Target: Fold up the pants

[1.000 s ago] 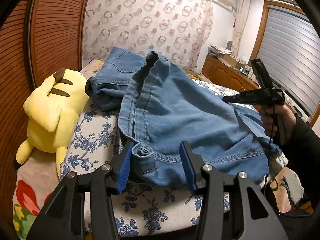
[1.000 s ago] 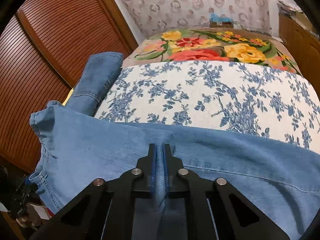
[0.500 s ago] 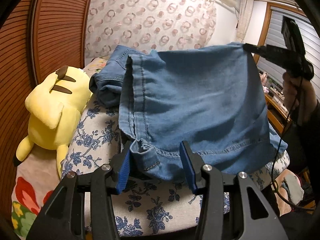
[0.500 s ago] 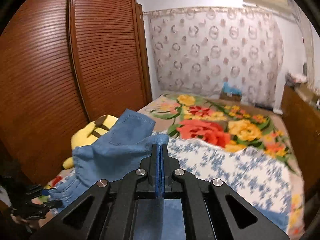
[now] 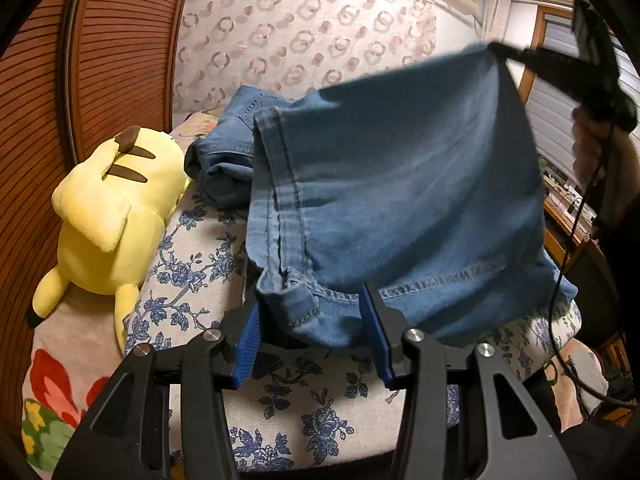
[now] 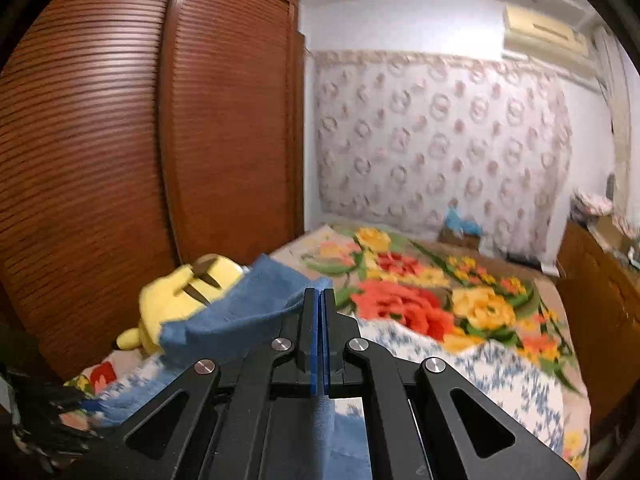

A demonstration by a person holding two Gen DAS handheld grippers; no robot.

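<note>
Blue denim pants [image 5: 400, 200] fill the centre of the left wrist view, one edge lifted high toward the upper right of the frame, the rest draping down onto a bed [image 5: 280, 400] with a blue floral cover. The right gripper [image 6: 321, 320] has its fingers pressed fully together on a thin fold of the denim. The left gripper [image 5: 310, 336] has its fingers spread wide on either side of the waistband corner at lower centre, not pinching it. A yellow plush toy [image 5: 108, 216] lies at the left. The likely risk: with only one small pinch carrying the cloth, the heavy denim could slip free, or the unclamped corner could drag and spoil the fold.
</note>
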